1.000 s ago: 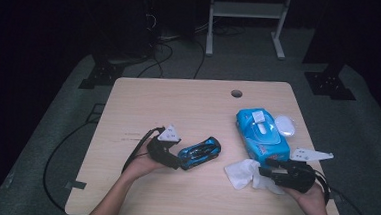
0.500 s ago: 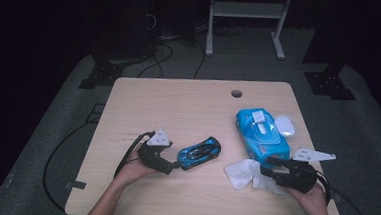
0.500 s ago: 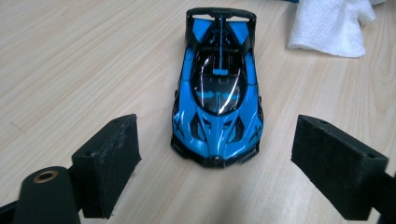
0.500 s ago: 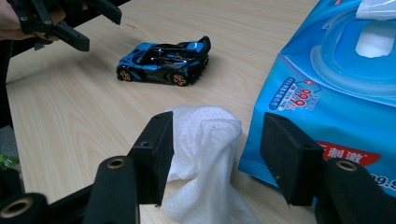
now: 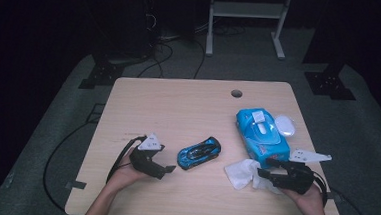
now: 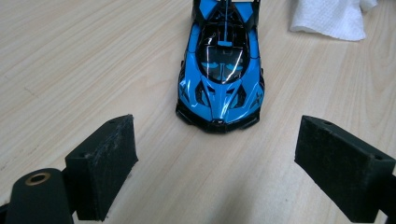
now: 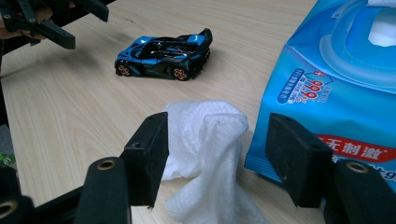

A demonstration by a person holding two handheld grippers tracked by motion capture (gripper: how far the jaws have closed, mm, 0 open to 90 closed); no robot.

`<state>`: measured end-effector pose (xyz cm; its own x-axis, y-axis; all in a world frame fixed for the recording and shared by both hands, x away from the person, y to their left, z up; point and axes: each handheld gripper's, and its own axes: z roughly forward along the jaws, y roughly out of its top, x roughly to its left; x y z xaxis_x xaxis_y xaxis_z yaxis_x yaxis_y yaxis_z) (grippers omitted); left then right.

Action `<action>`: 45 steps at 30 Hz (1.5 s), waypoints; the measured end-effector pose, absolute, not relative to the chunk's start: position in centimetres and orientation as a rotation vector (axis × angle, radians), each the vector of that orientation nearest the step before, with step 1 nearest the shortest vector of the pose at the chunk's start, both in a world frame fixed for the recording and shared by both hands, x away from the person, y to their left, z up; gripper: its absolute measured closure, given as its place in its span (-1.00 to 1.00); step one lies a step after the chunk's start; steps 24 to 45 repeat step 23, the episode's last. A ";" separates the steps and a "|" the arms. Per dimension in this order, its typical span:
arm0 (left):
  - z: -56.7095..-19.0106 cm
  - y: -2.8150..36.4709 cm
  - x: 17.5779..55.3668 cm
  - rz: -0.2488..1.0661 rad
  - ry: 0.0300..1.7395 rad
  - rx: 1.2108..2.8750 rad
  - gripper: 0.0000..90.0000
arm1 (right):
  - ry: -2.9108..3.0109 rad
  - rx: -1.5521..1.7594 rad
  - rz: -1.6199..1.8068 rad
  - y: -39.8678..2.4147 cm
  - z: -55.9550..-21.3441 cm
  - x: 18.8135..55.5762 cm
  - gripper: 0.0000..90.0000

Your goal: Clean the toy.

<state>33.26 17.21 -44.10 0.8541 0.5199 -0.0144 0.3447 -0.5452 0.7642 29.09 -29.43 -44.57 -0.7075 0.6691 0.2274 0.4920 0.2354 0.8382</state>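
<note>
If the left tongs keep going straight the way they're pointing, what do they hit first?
Most likely the toy car: it sits nose-on between the open left tongs, a little ahead of the pads and untouched. The white wipe lies beyond it.

Wooden table [image 5: 178, 107] carrying blue toy car [image 5: 199, 152] at center, white wipe [image 5: 240, 171] lying lower right, wipes pack [image 5: 261, 133] sitting right, w/ white lid [image 5: 285, 125] beside it.

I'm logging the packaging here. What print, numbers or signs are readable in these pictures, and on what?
"99.9%", roughly, in slanted white print on the blue wet-wipe pack; the digits are partly blurred.
"无刺激" in white on the pack's red band, cut off at the picture's edge.
The pack's print in the high view is too small to read.
The toy car shows no readable lettering.
</note>
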 end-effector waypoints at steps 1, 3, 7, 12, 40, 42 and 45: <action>-44.1 17.3 33.2 0.272 0.630 2.197 -0.73 | 2.321 1.101 1.468 -29.4 -44.6 29.1 -0.15; -44.3 17.6 33.0 0.271 0.638 2.193 -0.74 | 2.319 1.103 1.464 -29.4 -44.6 29.1 -0.17; -44.3 18.2 32.6 0.287 0.650 2.185 -0.74 | 2.305 1.118 1.469 -29.5 -44.7 29.0 -0.18; -44.4 19.1 32.4 0.304 0.679 2.152 -0.75 | 2.291 1.122 1.475 -29.6 -44.8 28.8 -0.18; -45.2 20.2 32.5 0.309 0.773 2.091 -0.76 | 2.263 1.116 1.478 -29.9 -45.0 28.6 -0.19; -45.2 20.2 32.5 0.309 0.773 2.091 -0.76 | 2.263 1.116 1.478 -29.9 -45.0 28.6 -0.19; -45.2 20.2 32.5 0.309 0.773 2.091 -0.76 | 2.263 1.116 1.478 -29.9 -45.0 28.6 -0.19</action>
